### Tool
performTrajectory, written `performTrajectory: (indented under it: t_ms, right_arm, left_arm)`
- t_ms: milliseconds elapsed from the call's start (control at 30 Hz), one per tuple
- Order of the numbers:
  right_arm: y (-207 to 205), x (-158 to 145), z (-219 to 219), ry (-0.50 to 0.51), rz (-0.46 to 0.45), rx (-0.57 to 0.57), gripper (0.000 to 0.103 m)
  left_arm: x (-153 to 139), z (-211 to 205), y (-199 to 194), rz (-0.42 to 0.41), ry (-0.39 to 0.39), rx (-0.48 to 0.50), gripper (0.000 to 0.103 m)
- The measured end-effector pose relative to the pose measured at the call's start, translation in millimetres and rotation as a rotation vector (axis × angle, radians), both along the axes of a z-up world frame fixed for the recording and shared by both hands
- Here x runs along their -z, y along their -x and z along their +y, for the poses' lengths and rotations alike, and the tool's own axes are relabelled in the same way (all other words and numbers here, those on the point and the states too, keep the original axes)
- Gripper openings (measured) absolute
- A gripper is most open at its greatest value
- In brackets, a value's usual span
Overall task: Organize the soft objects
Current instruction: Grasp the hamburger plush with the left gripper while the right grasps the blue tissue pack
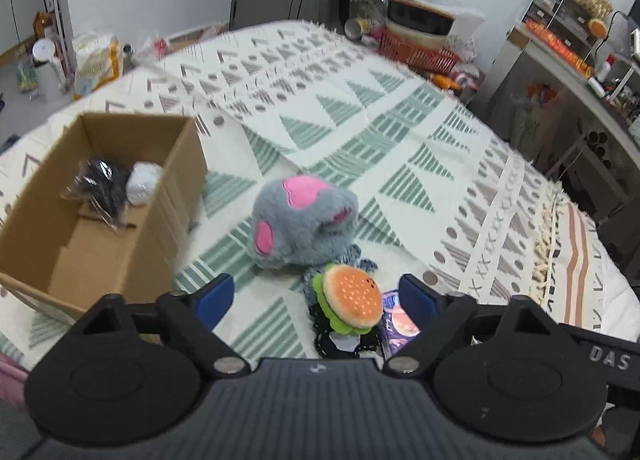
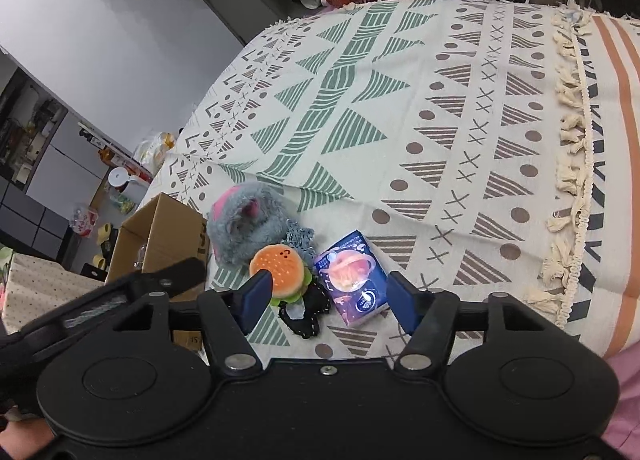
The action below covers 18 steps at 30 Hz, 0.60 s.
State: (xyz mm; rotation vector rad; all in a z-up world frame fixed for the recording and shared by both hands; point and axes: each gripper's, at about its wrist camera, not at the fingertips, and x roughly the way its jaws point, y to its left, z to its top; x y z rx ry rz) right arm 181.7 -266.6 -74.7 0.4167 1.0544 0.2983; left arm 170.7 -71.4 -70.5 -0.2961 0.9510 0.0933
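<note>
Left gripper: released, above burger plush.
Right gripper: released, empty.
Grey plush: touching burger plush.
Cardboard box: beside grey plush.

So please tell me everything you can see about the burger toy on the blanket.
The small plush burger toy has an orange speckled bun with a tiny dark face, a green lettuce frill and a lighter base. It looks soft and lies tilted on the patterned blanket, resting on black lace fabric, against the grey knitted cloth, beside the purple packet.
</note>
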Motion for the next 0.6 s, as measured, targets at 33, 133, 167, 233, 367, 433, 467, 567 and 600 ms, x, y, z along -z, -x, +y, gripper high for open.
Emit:
performTrajectory:
  t_ms: [33,133,167,233,367,433,467,567,600]
  right_arm:
    - [-1,1,-1,0.002,0.003,0.000,0.062]
    - [-4,5,-2,0.008,0.012,-0.001,0.060]
    - [-5,7,-2,0.010,0.017,-0.002,0.058]
    - [-8,10,-3,0.016,0.025,-0.002,0.058]
    - [-17,19,-3,0.035,0.043,0.004,0.058]
    - [-21,24,-2,0.039,0.057,0.005,0.058]
    - [-22,26,-1,0.042,0.063,0.003,0.058]
    - [-25,31,3,0.049,0.072,-0.010,0.058]
    - [-26,32,5,0.050,0.076,-0.016,0.058]
  left_arm:
    - [4,-2,-2,0.010,0.008,-0.004,0.083]
    - [13,-6,-10,0.034,0.022,-0.017,0.081]
    - [16,-7,-12,0.040,0.023,-0.021,0.081]
    - [20,-10,-18,0.051,0.034,-0.030,0.081]
    - [31,-14,-29,0.075,0.055,-0.050,0.081]
    - [38,-18,-34,0.091,0.053,-0.055,0.081]
    - [41,-19,-37,0.099,0.053,-0.058,0.081]
    - [51,-22,-44,0.123,0.050,-0.066,0.081]
    - [53,-22,-46,0.124,0.048,-0.067,0.081]
